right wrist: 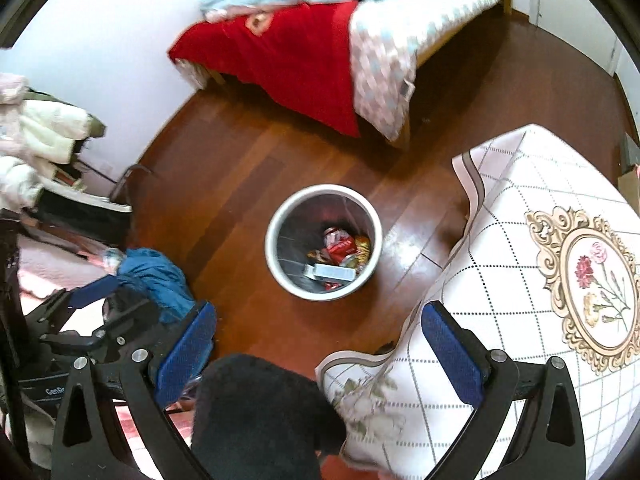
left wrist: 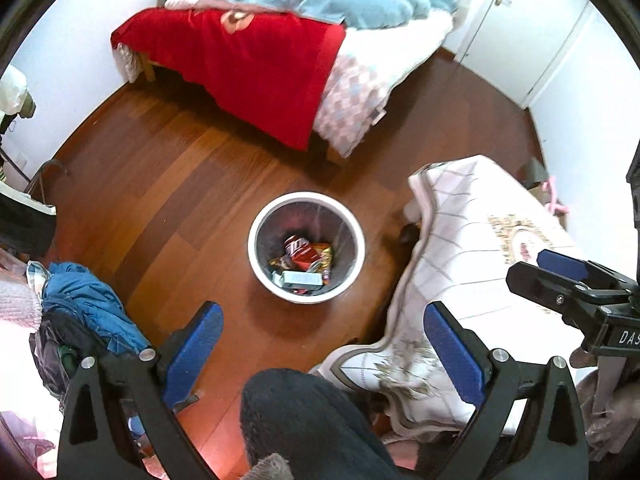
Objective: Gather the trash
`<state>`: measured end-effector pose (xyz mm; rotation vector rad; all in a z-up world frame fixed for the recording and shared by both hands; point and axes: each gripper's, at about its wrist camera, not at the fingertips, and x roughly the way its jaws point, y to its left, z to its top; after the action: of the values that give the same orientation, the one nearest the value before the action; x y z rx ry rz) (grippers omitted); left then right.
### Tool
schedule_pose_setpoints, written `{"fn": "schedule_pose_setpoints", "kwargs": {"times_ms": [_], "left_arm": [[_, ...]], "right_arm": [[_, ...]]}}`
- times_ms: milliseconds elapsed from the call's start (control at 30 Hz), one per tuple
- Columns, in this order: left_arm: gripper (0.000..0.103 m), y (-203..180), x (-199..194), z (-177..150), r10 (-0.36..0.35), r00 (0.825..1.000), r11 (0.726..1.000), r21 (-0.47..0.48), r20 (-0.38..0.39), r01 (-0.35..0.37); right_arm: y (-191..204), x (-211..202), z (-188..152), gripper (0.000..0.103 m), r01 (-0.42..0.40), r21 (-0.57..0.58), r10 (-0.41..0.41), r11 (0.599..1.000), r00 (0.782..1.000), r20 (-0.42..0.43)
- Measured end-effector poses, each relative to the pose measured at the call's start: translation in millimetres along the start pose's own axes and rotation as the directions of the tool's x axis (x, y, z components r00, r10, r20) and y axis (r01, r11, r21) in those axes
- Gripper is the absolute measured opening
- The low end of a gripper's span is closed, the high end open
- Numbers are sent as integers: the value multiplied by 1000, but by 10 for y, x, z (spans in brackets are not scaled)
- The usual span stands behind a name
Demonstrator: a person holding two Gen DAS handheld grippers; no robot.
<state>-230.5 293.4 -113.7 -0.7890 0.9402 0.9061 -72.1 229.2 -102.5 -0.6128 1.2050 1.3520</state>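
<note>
Both claws hang high above the floor and look almost straight down. The left claw (left wrist: 323,354) has its blue pads spread wide apart with nothing between them. The right claw (right wrist: 318,354) is spread just as wide and is also empty. In the left view the right claw shows at the right edge, over the tabletop; in the right view the left claw shows at the lower left, over the clothes.

The bin (left wrist: 256,258), white-rimmed and round, stands upright on the wooden floor (left wrist: 168,200) ahead of both claws. The trash lies inside it: a red can (left wrist: 298,250), bright wrappers (left wrist: 324,254) and a small pale box (left wrist: 302,279) near the closer wall.

Bare floor rings the bin on every side. The widest open stretch runs between the bin and the bed (left wrist: 256,60), and to the left toward the white wall.

To the right, a tabletop under a white checked cloth (right wrist: 500,240) with a flower emblem stands near the bin; the cloth's edge droops toward the floor beside it. To the left, a heap of clothes (left wrist: 80,300) with a blue garment on top sits apart from the bin. A dark, fuzzy shape (left wrist: 304,420) fills the bottom centre of both views, just under the claws and nearer than the bin. The bed carries a red blanket and a light blue quilt, well apart from the bin.
</note>
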Motion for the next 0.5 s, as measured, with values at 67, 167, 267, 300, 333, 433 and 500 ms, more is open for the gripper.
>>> {"fn": "schedule_pose_setpoints", "kwargs": {"times_ms": [67, 167, 267, 300, 333, 433, 500], "left_arm": [[102, -18, -167, -18, -20, 1000, 1000, -5, 14, 20], [102, -27, -405, -35, -34, 999, 999, -6, 36, 35], [102, -28, -568, -50, -51, 997, 999, -13, 56, 52], [102, -18, -632, -58, -56, 996, 998, -14, 66, 57], [102, -13, -694, -60, -62, 995, 998, -15, 74, 64], [102, -15, -829, -76, -72, 993, 997, -17, 95, 74], [102, -10, -904, -98, -77, 992, 997, -16, 102, 79]], "right_arm": [[65, -244, -36, 103, -13, -14, 14, 1000, 1000, 23], [180, -571, -84, 103, -44, -33, 46, 998, 998, 48], [287, -804, -134, 103, -70, -52, 73, 996, 996, 59], [313, -876, -154, 103, -75, -57, 79, 996, 995, 61], [350, -951, -170, 103, -80, -67, 85, 995, 994, 63], [423, -1105, -205, 103, -93, -82, 98, 992, 993, 69], [461, -1168, -217, 103, -101, -90, 108, 991, 992, 70]]}}
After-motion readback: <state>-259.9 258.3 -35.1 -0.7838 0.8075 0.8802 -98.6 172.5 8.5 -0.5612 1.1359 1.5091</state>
